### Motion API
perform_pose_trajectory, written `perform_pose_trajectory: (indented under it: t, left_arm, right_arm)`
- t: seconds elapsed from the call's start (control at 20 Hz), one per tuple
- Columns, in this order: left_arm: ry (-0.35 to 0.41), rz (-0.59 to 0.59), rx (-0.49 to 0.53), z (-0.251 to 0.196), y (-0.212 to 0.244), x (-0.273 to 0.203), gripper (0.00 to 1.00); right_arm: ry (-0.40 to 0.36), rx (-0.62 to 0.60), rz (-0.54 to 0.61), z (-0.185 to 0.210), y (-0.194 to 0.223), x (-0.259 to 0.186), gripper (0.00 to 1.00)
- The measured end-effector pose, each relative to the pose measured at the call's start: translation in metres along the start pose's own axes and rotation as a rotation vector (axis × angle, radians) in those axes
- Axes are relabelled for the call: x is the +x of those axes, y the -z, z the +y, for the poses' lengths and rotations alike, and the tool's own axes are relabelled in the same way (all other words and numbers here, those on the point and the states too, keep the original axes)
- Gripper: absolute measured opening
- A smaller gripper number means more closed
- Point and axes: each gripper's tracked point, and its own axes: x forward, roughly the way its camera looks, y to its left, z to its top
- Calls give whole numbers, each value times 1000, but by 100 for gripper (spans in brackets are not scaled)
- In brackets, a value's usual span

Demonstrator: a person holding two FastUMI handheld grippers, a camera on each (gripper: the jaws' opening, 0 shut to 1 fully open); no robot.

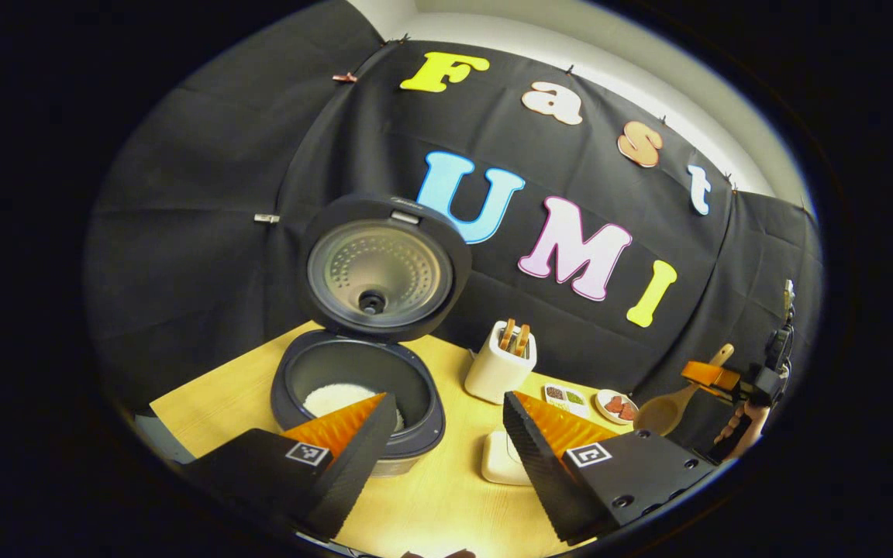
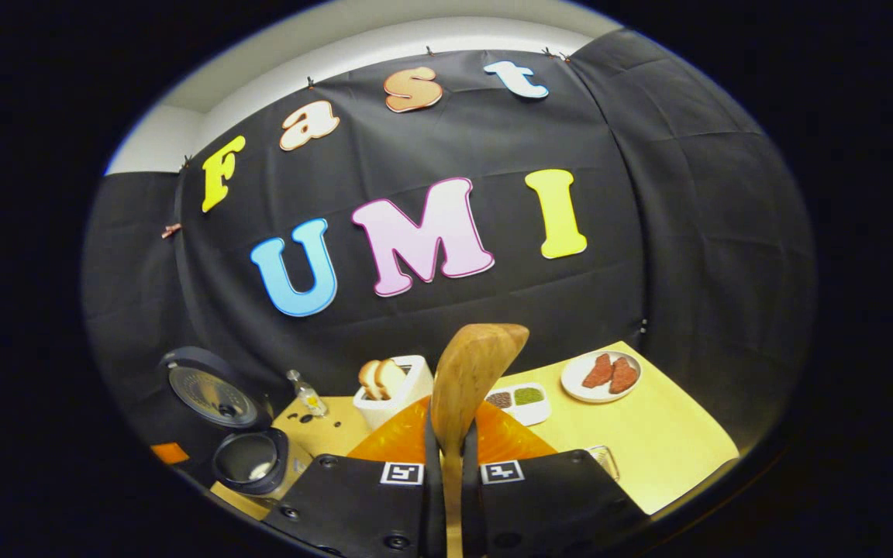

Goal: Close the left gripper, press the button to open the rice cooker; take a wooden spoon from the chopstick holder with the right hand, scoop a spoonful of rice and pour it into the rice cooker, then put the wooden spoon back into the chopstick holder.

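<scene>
Smooth wooden spoon (image 2: 468,380); perforated metal inside the rice cooker (image 1: 361,387) lid; matt wood-grain table (image 1: 446,496).

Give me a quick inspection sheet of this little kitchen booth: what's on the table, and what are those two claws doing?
Surface: wooden table, bare patches in front.
Job's things: rice cooker open, lid up, white rice inside; wooden spoon; white chopstick holder with utensils.
Clutter: plate of red pieces, small tray of grains, white dish, small bottle.
Grippers: left claw open, near the cooker; right claw shut on the spoon's handle.
Cables: nothing seen.
Surroundings: black cloth wall, pale wall above.
</scene>
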Motion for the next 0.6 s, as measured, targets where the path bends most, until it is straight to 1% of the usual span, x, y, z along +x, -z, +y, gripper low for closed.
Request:
perform_pose_trajectory:
  t: [0.05, 0.1, 0.15, 0.2, 0.25, 0.35, 0.4, 0.5, 0.6]
  left_arm:
    - [-15, 16, -5, -2, 5, 3, 95]
    - [-10, 18, -28, -9, 6, 8, 95]
    - [-5, 27, -34, -16, 7, 11, 95]
    - [-26, 25, -14, -16, 4, 17, 95]
    - [-37, 22, 6, -18, 1, 21, 95]
    - [-36, 4, 25, -31, -6, 29, 95]
    - [-32, -5, 30, -38, -7, 32, 95]
    - [-32, -20, 46, -51, -7, 31, 95]
    - [-31, -49, 54, -65, -12, 29, 96]
  right_arm:
    - [-13, -4, -5, -6, 2, 1, 12]
    - [-21, -3, 12, -15, 5, 2, 12]
    - [-14, -18, 12, -29, 9, -3, 12]
    - [15, -41, 3, -48, 7, 3, 12]
    - [24, -32, 30, -62, 12, 5, 12]
    - [10, 11, 58, -73, 20, 11, 12]
    - [22, 30, 67, -84, 22, 13, 12]
    - [45, 29, 54, -107, 20, 22, 12]
    - [59, 31, 67, -123, 25, 31, 12]
